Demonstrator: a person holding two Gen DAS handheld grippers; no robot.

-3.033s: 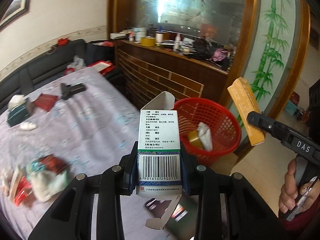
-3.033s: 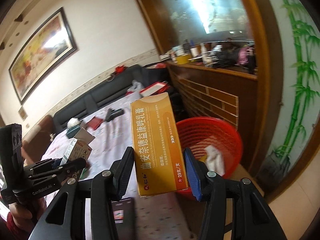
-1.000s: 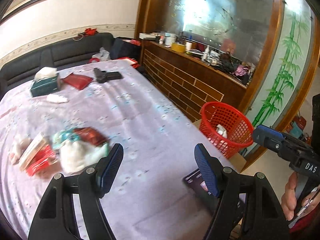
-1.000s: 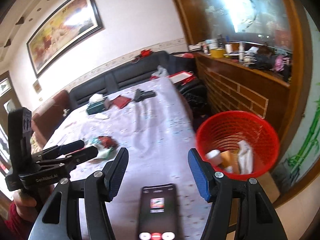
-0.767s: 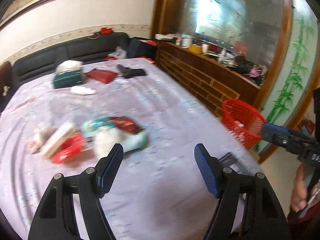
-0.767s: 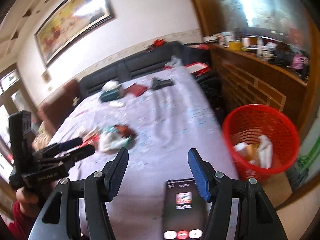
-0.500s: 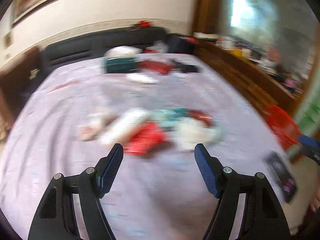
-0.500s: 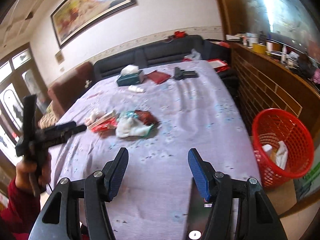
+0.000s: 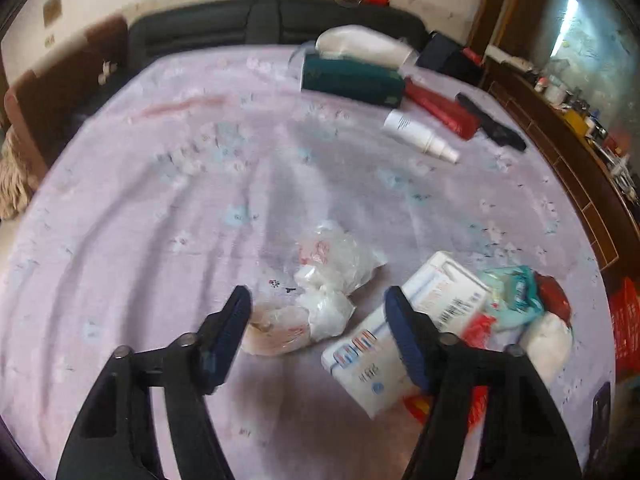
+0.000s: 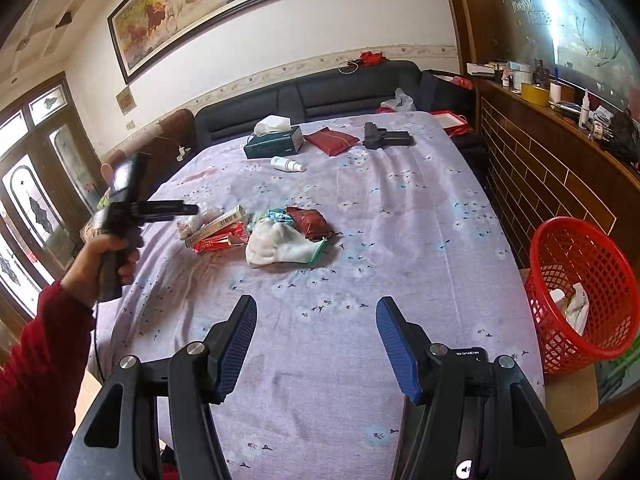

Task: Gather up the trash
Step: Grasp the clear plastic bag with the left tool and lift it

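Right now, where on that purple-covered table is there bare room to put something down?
Bare cloth lies between the trash pile and the red basket, and between the pile and the tissue box. It is crowded around the pile, where the left gripper is closing over crumpled plastic.

Daylight fills the room, and a bright glare streaks the glass panel at upper right in both views. The left wrist view is softened by motion blur, while the right wrist view is sharp. Fisheye distortion bends the edges, and the corners fall to black.
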